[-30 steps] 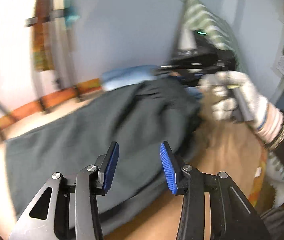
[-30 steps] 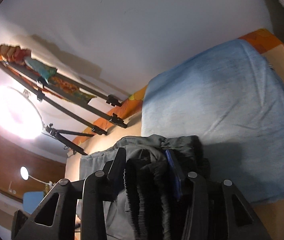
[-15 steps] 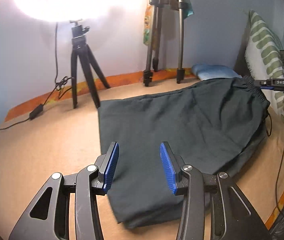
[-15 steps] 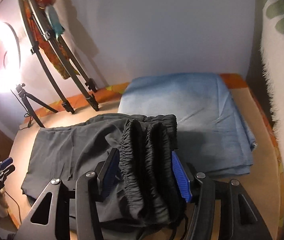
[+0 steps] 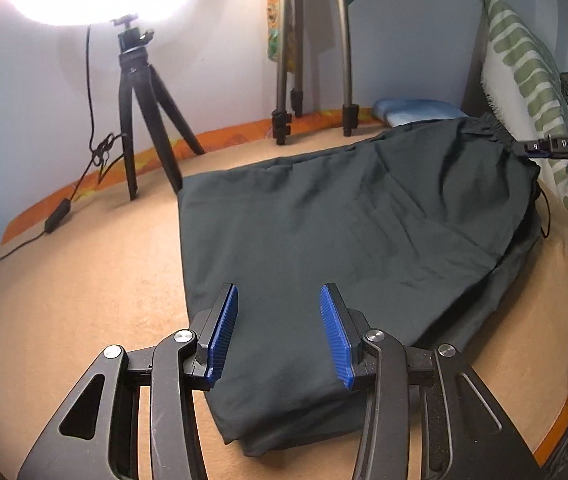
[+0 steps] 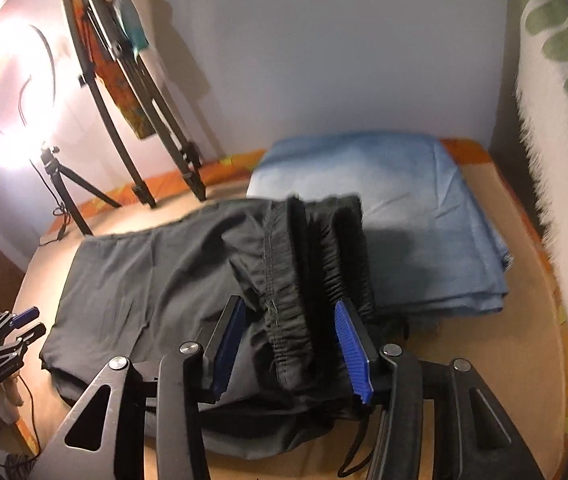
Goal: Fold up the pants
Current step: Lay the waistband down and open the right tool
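Note:
Dark grey pants (image 5: 344,232) lie folded lengthwise on a tan surface. My left gripper (image 5: 280,336) is open and empty, hovering just above the leg end nearest me. My right gripper (image 6: 290,344) holds the bunched elastic waistband (image 6: 316,264) between its blue pads (image 6: 350,354), with the jaws fairly wide around the thick fabric. The waistband stands raised above the surface. In the left wrist view the right gripper (image 5: 556,146) shows at the far right, at the waistband end. In the right wrist view the left gripper (image 6: 14,330) shows at the far left edge.
A folded blue cloth (image 6: 400,208) lies just beyond the waistband. A green-patterned pillow (image 5: 524,64) stands along the right. A ring light on a black tripod (image 5: 140,120) and a second tripod (image 5: 316,60) stand at the back, with a cable (image 5: 56,216) on the surface.
My left gripper has swung away from the waistband to the leg end and stays open. My right gripper has lowered the waistband toward the surface, and the pants now lie flatter.

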`<action>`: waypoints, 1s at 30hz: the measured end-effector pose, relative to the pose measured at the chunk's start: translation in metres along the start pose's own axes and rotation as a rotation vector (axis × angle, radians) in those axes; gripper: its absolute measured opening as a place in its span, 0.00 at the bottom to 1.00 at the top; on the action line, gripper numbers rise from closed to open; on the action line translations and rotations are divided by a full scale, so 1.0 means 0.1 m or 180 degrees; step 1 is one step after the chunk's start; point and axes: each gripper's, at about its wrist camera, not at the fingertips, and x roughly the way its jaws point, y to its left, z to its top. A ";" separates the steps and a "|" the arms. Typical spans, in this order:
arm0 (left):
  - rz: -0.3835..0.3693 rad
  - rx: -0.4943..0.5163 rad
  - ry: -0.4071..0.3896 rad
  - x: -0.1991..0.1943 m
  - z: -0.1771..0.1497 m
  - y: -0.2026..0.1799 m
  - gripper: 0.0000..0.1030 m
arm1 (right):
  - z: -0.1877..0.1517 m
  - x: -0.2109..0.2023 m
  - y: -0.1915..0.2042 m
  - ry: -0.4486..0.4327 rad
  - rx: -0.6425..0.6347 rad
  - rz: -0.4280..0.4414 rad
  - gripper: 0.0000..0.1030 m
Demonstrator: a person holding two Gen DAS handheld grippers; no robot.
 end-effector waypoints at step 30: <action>-0.0018 -0.0144 0.0149 -0.16 -0.27 0.38 0.40 | 0.06 -0.29 0.68 -0.0074 -0.0471 0.0366 0.39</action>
